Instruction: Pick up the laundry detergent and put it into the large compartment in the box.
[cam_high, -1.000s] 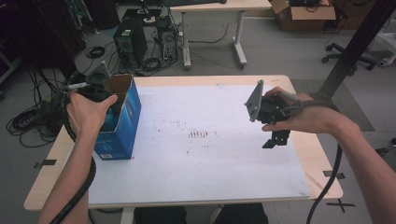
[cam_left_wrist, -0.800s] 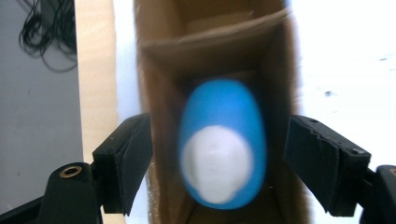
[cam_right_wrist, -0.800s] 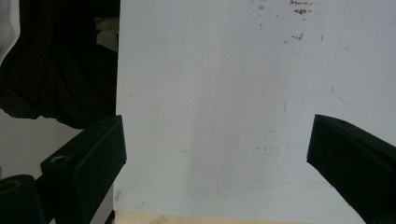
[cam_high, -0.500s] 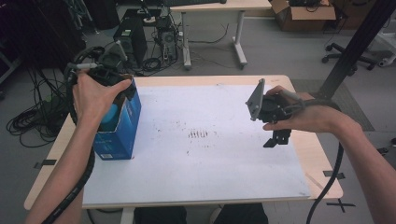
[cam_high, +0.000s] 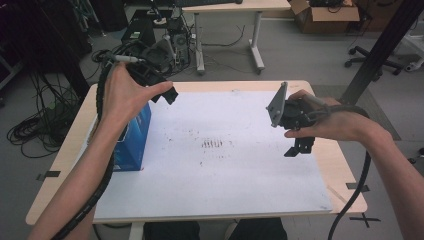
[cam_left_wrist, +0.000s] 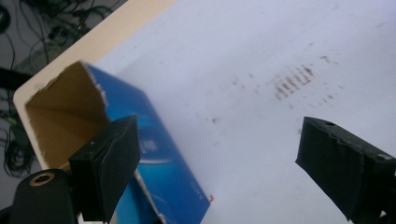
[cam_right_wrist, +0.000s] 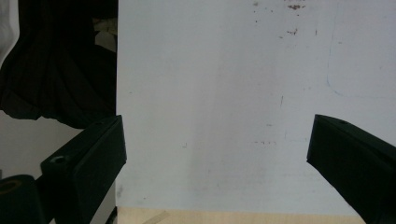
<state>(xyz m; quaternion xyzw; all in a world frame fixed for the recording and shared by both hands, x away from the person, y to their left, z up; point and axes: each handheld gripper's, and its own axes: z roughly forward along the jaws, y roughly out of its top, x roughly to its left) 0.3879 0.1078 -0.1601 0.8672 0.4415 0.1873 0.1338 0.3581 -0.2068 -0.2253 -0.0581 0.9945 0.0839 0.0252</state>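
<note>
A blue cardboard box (cam_high: 133, 142) stands at the table's left side, its brown top flap (cam_left_wrist: 65, 112) open. My left gripper (cam_high: 164, 91) is held in the air above the box's far right corner. Its jaws are wide open with nothing between them (cam_left_wrist: 219, 149), looking down on the box (cam_left_wrist: 163, 163) and the white sheet (cam_left_wrist: 261, 56). My right gripper (cam_high: 299, 146) hovers over the right part of the white sheet (cam_high: 240, 175), its grey plate (cam_high: 276, 105) upright. It is open and empty (cam_right_wrist: 217, 144).
Small brown stains (cam_high: 212, 144) mark the middle of the sheet. The wooden table edge (cam_right_wrist: 233, 217) lies just below the right gripper's jaws, with dark clothing (cam_right_wrist: 56, 70) beside it. Cables and computer cases (cam_high: 172, 30) sit on the floor behind the table.
My left gripper has risen from the box's open top and swung right, over the sheet's edge. The right gripper has stayed where it was.
</note>
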